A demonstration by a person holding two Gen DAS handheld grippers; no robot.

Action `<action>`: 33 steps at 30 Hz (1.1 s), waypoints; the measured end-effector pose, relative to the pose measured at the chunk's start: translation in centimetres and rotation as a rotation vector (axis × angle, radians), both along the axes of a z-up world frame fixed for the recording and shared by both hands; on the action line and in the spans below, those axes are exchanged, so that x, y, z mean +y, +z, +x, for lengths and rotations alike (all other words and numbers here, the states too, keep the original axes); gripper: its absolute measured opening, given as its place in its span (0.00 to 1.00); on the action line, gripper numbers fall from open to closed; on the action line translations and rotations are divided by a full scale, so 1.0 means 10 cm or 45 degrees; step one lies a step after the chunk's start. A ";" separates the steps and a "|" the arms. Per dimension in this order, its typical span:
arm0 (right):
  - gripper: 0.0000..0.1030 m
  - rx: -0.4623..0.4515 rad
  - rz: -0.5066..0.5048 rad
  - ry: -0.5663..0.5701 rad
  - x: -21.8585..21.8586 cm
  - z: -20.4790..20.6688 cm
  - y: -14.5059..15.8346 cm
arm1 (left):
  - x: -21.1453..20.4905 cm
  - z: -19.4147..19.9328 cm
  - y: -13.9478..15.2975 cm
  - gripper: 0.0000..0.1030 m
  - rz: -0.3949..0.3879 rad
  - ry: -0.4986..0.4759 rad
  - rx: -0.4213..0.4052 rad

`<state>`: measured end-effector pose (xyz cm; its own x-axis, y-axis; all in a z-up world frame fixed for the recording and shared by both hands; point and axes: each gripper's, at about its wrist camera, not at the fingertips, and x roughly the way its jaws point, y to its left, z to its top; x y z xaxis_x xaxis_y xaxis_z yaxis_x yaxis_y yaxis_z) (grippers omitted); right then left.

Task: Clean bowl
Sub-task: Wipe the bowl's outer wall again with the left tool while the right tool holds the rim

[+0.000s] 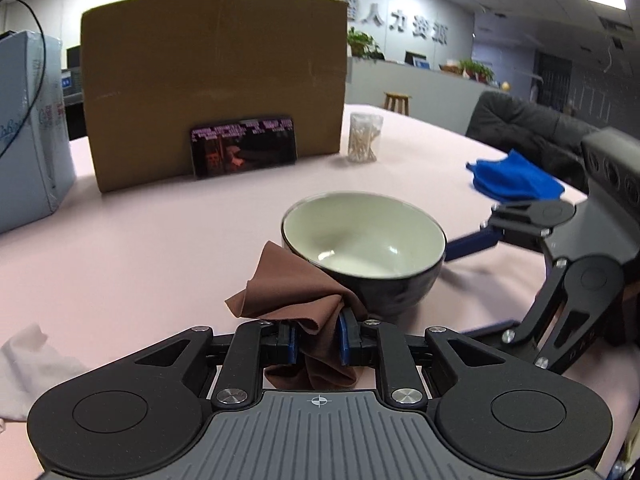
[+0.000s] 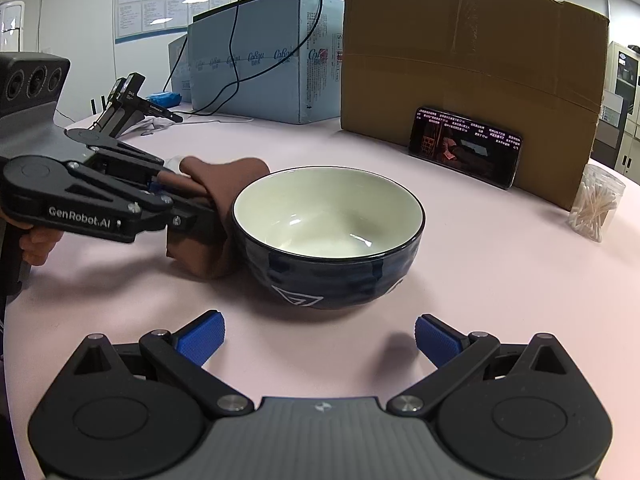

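Our left tool (image 1: 318, 338) sat nearest the lens, its blue pads pinched on a bunched brown cloth (image 1: 296, 292), which we held against the outer wall of the bowl (image 1: 364, 236), presumably so a wipe could reach the rim or the side. Behind it all, the cardboard box (image 2: 472, 60) stood upright as a backstop, propping a phone (image 2: 466, 146) whose screen faced us. On the pink desk (image 2: 500, 280) the bowl, dark blue outside and cream within, stood upright between our two tools; its inside looked glossy and bare, which would suit either a wiped bowl or one awaiting the cloth. Our right tool (image 2: 320, 338) was spread wide, holding nothing, aimed at the near wall, likely to steady the bowl.
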<state>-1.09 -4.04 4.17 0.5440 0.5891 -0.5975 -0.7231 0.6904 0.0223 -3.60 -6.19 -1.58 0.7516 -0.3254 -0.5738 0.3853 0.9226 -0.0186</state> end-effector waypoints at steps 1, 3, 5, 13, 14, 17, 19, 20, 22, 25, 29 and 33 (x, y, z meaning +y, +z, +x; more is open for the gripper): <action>1.00 0.000 0.004 -0.003 0.00 0.00 0.00 | -0.02 0.01 -0.02 0.18 0.012 -0.010 0.013; 1.00 -0.001 0.012 -0.009 -0.01 0.01 0.00 | -0.03 0.01 -0.03 0.18 0.022 -0.021 0.014; 1.00 -0.003 0.035 -0.017 -0.03 0.02 0.02 | 0.00 -0.02 0.00 0.18 0.002 -0.014 -0.014; 1.00 -0.088 0.265 -0.163 -0.27 0.10 0.14 | -0.01 -0.03 -0.04 0.18 -0.001 -0.042 0.016; 1.00 -0.120 0.308 -0.191 -0.31 0.11 0.16 | -0.01 -0.03 -0.03 0.18 -0.002 -0.044 0.009; 1.00 -0.168 0.362 -0.239 -0.35 0.14 0.17 | 0.03 -0.05 0.02 0.18 -0.007 -0.021 -0.016; 1.00 -0.162 0.354 -0.260 -0.34 0.18 0.16 | 0.05 -0.04 0.02 0.18 -0.007 -0.010 -0.017; 1.00 -0.159 0.350 -0.271 -0.33 0.21 0.15 | 0.05 -0.04 0.01 0.18 -0.007 -0.013 -0.013; 1.00 -0.153 0.342 -0.291 -0.32 0.25 0.13 | 0.00 -0.03 -0.01 0.18 -0.008 -0.036 0.003; 1.00 -0.143 0.330 -0.323 -0.30 0.31 0.11 | -0.10 -0.04 -0.04 0.18 0.009 -0.086 0.024; 1.00 -0.131 0.314 -0.364 -0.28 0.40 0.08 | -0.11 -0.06 -0.02 0.18 0.004 -0.089 0.014; 1.00 -0.109 0.309 -0.377 -0.30 0.42 0.05 | -0.02 -0.09 0.04 0.18 -0.020 -0.047 -0.019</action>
